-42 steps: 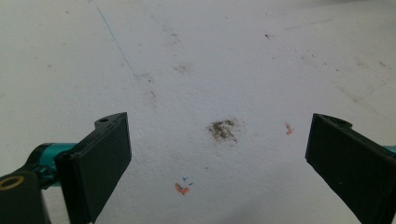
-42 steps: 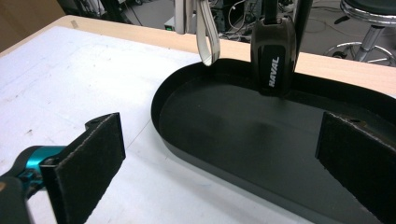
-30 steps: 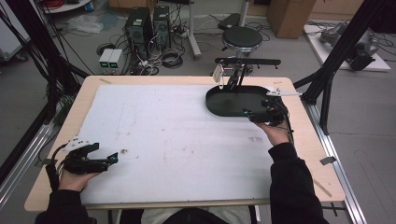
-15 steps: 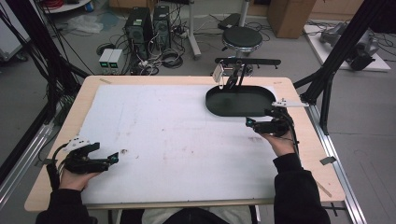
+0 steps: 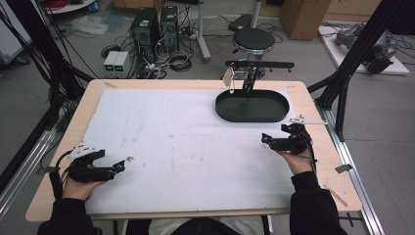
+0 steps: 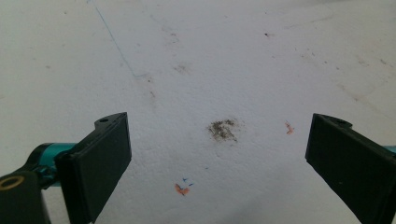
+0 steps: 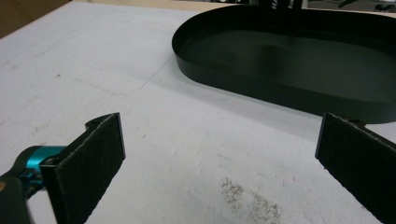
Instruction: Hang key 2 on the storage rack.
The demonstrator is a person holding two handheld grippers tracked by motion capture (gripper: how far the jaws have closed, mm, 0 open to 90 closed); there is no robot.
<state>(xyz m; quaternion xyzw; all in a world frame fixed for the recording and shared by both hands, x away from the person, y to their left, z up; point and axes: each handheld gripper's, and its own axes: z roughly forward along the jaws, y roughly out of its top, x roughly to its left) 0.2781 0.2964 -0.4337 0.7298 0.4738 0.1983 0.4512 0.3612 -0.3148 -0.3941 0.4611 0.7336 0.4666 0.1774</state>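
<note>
1. Left tongs point(image 5: 119, 167) rest low at the near-left of the counter point(image 5: 195, 147), jaws spread wide, holding nothing; parked clear of the work, likely idle.
2. Right tongs point(image 5: 265, 140) sit near-right, jaws wide apart and empty, aimed toward the tray point(image 7: 289, 88).
3. The black oval tray point(image 5: 252, 116) lies just beyond them at far-right, nothing inside it, probably placed within easy reach of the right hand point(image 5: 299, 159).

Grey floor point(image 5: 381, 147) lay strewn with cables, computer towers point(image 5: 156, 27) and a black stool point(image 5: 253, 40) stood beyond the wooden table point(image 5: 195, 84).
</note>
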